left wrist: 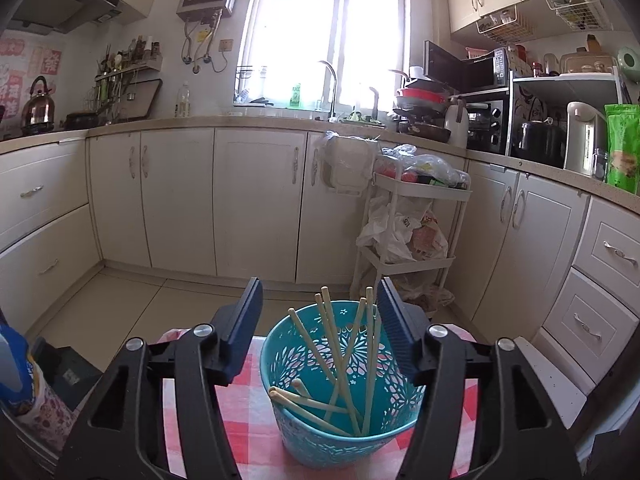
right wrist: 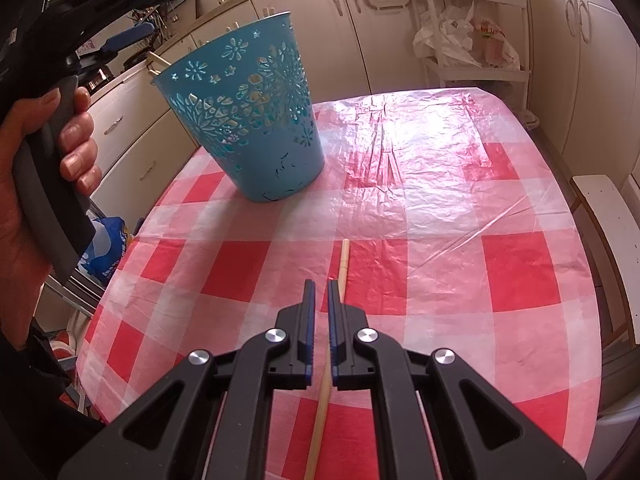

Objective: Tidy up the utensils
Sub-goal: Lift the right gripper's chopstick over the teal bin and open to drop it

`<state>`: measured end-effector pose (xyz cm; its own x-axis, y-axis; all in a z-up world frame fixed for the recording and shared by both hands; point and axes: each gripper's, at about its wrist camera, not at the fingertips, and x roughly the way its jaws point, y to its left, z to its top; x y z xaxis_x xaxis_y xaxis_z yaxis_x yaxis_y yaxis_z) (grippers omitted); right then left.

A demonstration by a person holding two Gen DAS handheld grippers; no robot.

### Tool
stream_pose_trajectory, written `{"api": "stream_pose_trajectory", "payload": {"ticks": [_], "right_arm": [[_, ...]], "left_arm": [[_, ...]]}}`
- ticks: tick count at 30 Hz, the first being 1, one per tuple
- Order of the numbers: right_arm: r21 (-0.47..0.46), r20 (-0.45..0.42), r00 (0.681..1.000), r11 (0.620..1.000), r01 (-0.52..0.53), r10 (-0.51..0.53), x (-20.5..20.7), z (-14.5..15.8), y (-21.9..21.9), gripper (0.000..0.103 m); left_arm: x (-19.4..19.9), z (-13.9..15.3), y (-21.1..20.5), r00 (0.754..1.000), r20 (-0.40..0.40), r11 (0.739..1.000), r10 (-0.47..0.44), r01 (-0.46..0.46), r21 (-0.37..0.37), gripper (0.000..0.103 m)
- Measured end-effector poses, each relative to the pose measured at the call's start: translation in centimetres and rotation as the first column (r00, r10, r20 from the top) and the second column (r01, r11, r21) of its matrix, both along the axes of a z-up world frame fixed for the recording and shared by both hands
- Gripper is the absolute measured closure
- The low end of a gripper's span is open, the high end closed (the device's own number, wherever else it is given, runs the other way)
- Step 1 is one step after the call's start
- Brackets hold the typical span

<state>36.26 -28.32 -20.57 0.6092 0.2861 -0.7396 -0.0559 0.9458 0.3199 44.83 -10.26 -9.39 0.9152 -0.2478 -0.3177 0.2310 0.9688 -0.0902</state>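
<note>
While pale wooden chopsticks are held in the perforated turquoise basket, left tongs are parted above it and right tongs are shut beside one chopstick at twelve o'clock on the checked bench.

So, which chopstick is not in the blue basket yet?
The single chopstick lying flat on the checked tablecloth, under the right tongs; the others stand inside the basket.

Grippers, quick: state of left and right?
Left gripper: open above the blue basket, holding nothing.
Right gripper: shut, empty, over the chopstick on the table.
</note>
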Motion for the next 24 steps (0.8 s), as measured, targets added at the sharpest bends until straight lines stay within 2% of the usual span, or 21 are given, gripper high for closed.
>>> {"api": "stream_pose_trajectory", "payload": {"ticks": [4,6,9,14,20,22,24], "right_arm": [[0.008,0.016,1.000,1.000,0.010,-0.010,-0.1,0.4,-0.2,0.096],[0.015,0.027,1.000,1.000,0.015,-0.016,-0.1,0.7,-0.3,0.096],[0.037,0.054,0.998,0.999,0.028,-0.030,-0.2,1.2,-0.5,0.096],[0.111,0.149,0.987,0.993,0.044,-0.060,-0.8,3.0,-1.0,0.096],[0.187,0.308,0.947,0.982,0.031,-0.088,-1.7,6.7,-1.0,0.096],[0.173,0.336,0.939,0.985,0.020,-0.078,-1.7,7.6,-0.8,0.096],[0.119,0.302,0.952,0.993,0.012,-0.048,-1.0,7.7,-0.6,0.095]], "left_arm": [[-1.5,0.7,0.8,1.000,0.000,1.000,0.021,-0.021,-0.006,0.038],[-2.2,1.1,1.5,0.999,-0.013,0.999,0.037,-0.037,-0.019,0.032],[-3.5,1.6,3.7,0.996,-0.040,0.994,0.083,-0.086,-0.074,0.026],[-3.9,2.2,7.2,0.985,-0.051,0.974,0.166,-0.172,-0.148,0.022],[-3.1,2.3,9.6,0.975,-0.091,0.958,0.202,-0.216,-0.191,0.020],[-3.0,2.6,9.8,0.975,-0.088,0.958,0.205,-0.219,-0.186,0.020],[-3.2,2.8,10.0,0.976,-0.079,0.959,0.201,-0.212,-0.186,0.018]]}}
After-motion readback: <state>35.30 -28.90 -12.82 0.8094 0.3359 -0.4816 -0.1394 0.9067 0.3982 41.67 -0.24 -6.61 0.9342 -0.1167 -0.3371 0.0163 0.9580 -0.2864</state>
